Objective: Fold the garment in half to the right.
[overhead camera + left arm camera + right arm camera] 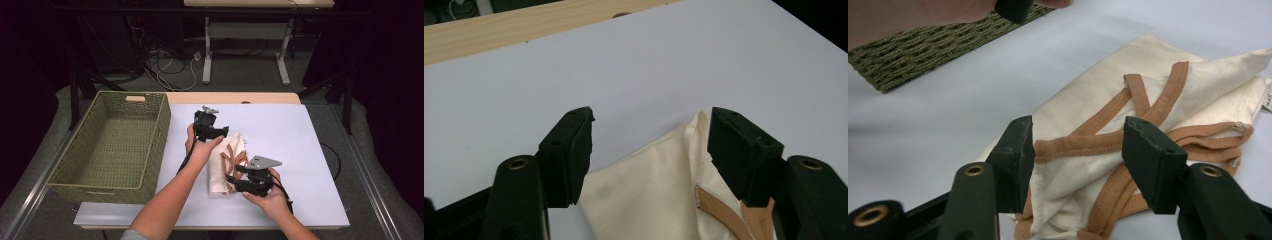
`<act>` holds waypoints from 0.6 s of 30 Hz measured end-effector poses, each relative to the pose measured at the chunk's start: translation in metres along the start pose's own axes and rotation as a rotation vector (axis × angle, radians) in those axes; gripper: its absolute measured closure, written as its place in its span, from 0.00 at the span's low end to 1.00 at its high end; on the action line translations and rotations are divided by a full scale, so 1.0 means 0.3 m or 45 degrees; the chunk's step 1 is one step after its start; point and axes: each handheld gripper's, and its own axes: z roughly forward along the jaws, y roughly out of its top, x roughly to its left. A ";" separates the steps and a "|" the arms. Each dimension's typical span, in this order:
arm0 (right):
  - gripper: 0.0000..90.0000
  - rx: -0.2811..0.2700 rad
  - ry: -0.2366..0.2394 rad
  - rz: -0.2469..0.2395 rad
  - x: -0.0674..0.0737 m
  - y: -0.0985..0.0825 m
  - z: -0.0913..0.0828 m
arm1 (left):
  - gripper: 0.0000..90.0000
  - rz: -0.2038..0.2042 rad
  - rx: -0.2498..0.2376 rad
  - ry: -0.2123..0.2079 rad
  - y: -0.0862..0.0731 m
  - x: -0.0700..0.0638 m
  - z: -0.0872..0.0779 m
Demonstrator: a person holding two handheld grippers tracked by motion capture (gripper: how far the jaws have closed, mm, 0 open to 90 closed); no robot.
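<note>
The cream garment (227, 165) with tan-brown straps lies folded in a heap on the white table (300, 135), about mid-table, between the two hands. The left gripper (220, 132) sits at the garment's far end, held in the person's left hand (200, 150). In the left gripper view its jaws stand apart over a corner of the cloth (649, 190); the fabric lies between and below them, and neither pad presses on it. A tan strap (719, 210) shows by the right-hand jaw.

The right gripper (232, 182) is down at the near end of the garment, in the right hand (270, 197), with its grey three-cornered plate (263, 162) on top. In the right gripper view its jaws are parted, roughly half open, with a tan-bound hem (1078, 147) running across the gap. Whether the left-hand jaw touches the cloth's edge cannot be told; nothing is pinched between the pads.

The green woven basket (112, 145) sits on the left of the table, well apart from the garment. Its rim (933, 45) shows in the right gripper view too.
</note>
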 end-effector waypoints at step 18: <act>0.45 0.025 -0.082 -0.057 -0.037 0.097 0.053 | 0.23 -0.117 -0.003 -0.055 -0.012 0.047 -0.057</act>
